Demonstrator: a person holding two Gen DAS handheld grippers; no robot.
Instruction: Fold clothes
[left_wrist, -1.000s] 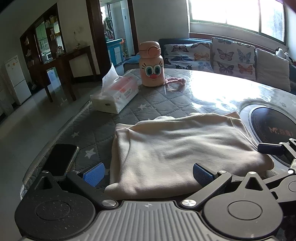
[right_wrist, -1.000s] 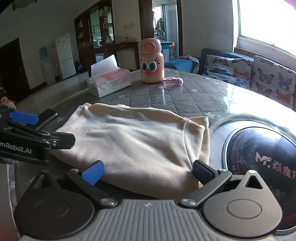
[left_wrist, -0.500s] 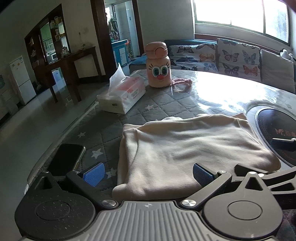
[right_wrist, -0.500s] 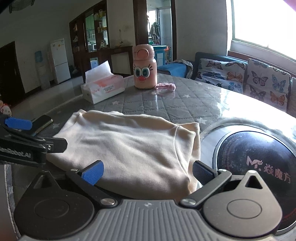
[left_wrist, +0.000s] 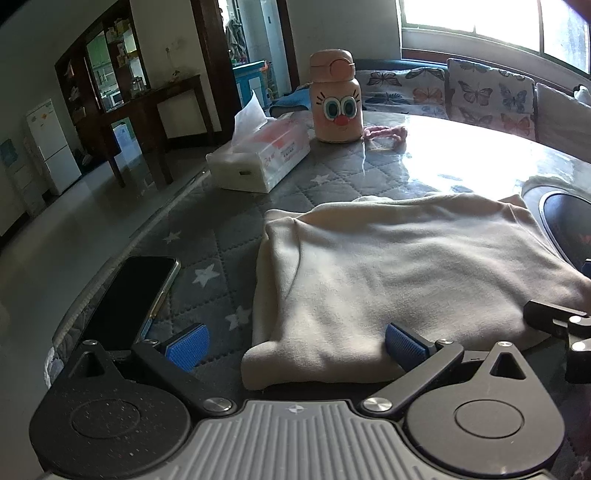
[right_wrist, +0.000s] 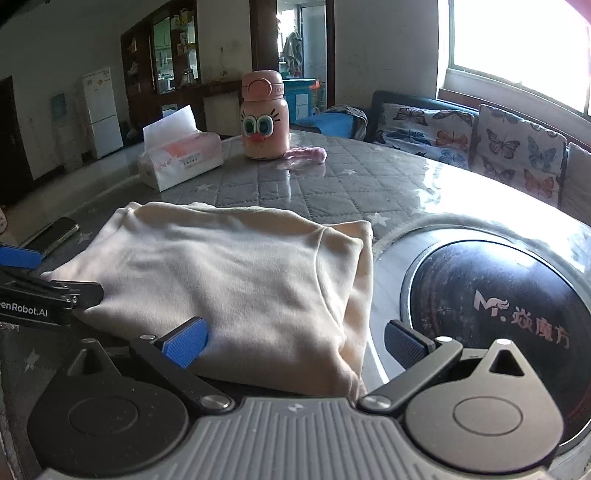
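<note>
On the near part of the quilted table (left_wrist: 229, 229), a cream garment (left_wrist: 388, 273) lies folded into a flat, roughly rectangular stack, its long axis running left to right across both views. The left gripper (left_wrist: 295, 341) sits at its near-left corner, jaws spread wide and holding nothing; the near hem lies just ahead, between the blue pads. The right gripper (right_wrist: 293, 338) faces the near-right corner, jaws likewise spread and empty (its left pad looks to be touching the cloth, though I cannot be sure). Each gripper is nearest its own end, so any further fold likely means pinching both near corners and carrying them away. A phone (left_wrist: 129, 302) lies just left of the garment; a tissue box (left_wrist: 258, 158) and pink bottle (left_wrist: 336, 99) stand well beyond.
</note>
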